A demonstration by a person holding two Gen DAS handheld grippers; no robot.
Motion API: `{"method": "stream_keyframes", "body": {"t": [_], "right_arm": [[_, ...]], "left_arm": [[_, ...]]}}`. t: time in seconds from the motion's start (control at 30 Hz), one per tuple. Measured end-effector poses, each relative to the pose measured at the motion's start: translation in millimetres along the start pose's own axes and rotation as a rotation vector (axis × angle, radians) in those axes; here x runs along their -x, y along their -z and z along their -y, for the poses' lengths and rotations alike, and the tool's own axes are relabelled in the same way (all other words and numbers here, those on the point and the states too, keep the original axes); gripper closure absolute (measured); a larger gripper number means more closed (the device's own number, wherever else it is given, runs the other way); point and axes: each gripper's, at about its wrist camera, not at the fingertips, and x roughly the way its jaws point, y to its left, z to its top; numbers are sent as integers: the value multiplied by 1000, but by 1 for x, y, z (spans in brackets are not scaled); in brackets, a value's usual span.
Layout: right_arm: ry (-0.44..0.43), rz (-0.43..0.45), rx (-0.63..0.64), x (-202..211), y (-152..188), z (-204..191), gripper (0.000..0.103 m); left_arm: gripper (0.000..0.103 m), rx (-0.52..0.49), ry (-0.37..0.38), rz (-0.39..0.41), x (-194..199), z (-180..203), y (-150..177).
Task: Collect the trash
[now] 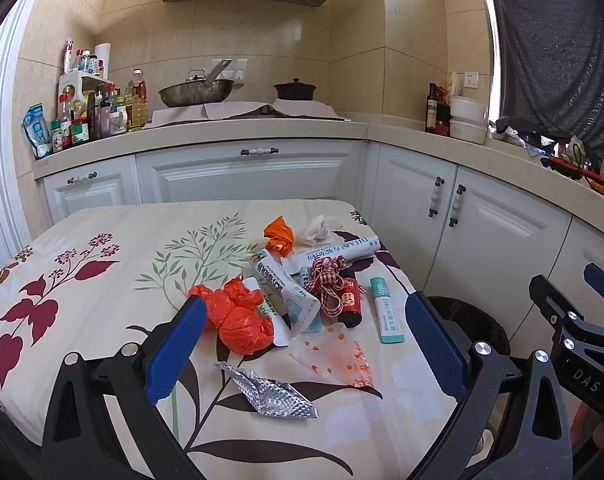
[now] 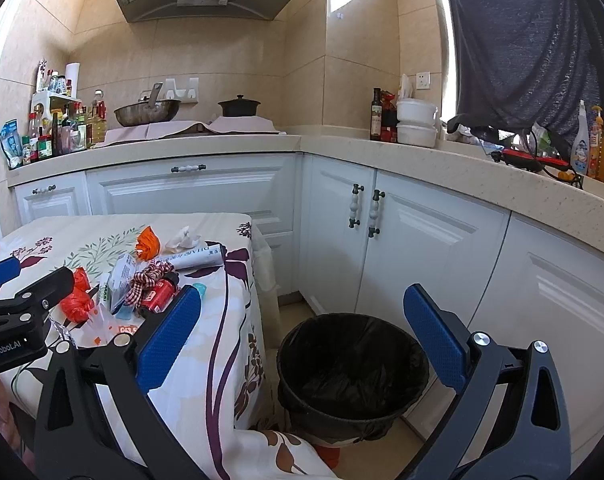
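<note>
Here both jaws apart, trash (image 1: 302, 292) on table (image 1: 101, 240).

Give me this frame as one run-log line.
phase: start | left gripper: open, above trash pile on table | right gripper: open, above bin | bin: lined, empty

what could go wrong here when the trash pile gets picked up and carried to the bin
1. The ribbon lies tangled over the red bottle and packets, so grabbing one may drag others off the table's edge.
2. The clear plastic bag and foil wrapper lie flat and may slip the open left hand-held gripper.
3. The bin sits below the table; light scraps may miss it.
</note>
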Motion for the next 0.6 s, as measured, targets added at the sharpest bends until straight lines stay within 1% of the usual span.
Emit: {"method": "stream_keyframes", "body": {"t": [0.6], "right_arm": [[0,-4,-1,-1,0,0,4]], "left_arm": [[6,2,-4,-10,-2,0,4]]}}
